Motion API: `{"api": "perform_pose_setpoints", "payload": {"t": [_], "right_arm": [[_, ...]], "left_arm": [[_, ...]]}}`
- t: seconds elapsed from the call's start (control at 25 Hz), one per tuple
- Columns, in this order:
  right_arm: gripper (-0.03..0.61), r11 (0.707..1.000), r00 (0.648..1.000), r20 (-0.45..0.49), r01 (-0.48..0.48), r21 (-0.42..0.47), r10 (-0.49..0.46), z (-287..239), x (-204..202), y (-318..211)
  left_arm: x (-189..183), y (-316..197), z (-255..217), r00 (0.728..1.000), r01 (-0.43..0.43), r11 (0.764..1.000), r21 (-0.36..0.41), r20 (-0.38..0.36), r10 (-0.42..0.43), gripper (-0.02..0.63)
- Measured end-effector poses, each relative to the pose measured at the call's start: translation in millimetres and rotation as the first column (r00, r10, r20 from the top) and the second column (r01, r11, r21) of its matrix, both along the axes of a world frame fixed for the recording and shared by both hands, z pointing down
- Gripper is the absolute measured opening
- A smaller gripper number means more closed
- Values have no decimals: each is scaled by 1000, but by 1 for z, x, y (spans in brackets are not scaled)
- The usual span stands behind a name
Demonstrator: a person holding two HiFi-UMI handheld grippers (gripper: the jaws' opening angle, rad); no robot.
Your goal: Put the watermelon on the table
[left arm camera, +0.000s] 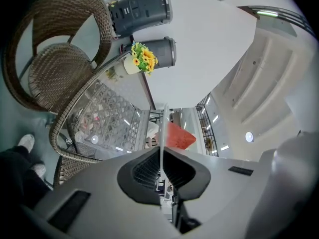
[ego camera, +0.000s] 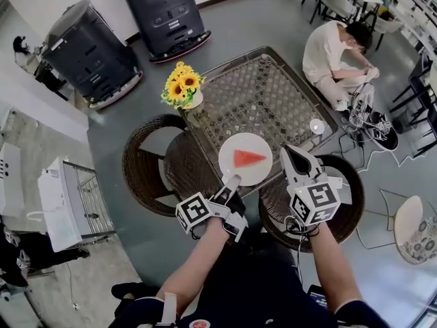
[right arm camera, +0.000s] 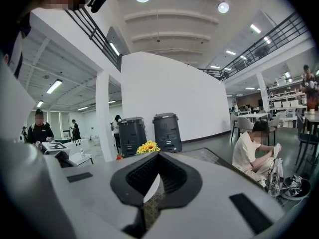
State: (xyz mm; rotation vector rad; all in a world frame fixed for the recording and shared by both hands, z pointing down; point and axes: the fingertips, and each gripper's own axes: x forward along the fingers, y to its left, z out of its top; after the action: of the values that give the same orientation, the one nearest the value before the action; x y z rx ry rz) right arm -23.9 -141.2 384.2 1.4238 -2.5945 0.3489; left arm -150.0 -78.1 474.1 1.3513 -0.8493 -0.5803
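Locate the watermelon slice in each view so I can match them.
Head view: watermelon slice at centre, on the white plate.
Left gripper view: just right of centre, above the jaws.
Right gripper view: not in it.
Shared landmark: the sunflowers, in all three.

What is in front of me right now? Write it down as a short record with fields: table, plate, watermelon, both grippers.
table: glass top on a wicker frame, yellow flowers at its far left corner
plate: white, over the table's near edge; whether it rests on the glass cannot be told
watermelon: one red slice, lying on the plate
left gripper: jaws shut on the plate's near rim
right gripper: beside the plate on its right, jaws slightly apart, nothing between them
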Motion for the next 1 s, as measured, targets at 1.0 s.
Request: {"api": "perform_pose_setpoints", "payload": {"t": [1.0], "right_arm": [[3, 997, 999, 10, 49, -55, -48, 47, 27, -41]], "left_arm": [[25, -39, 69, 1000, 24, 999, -48, 2, -24, 14]]}}
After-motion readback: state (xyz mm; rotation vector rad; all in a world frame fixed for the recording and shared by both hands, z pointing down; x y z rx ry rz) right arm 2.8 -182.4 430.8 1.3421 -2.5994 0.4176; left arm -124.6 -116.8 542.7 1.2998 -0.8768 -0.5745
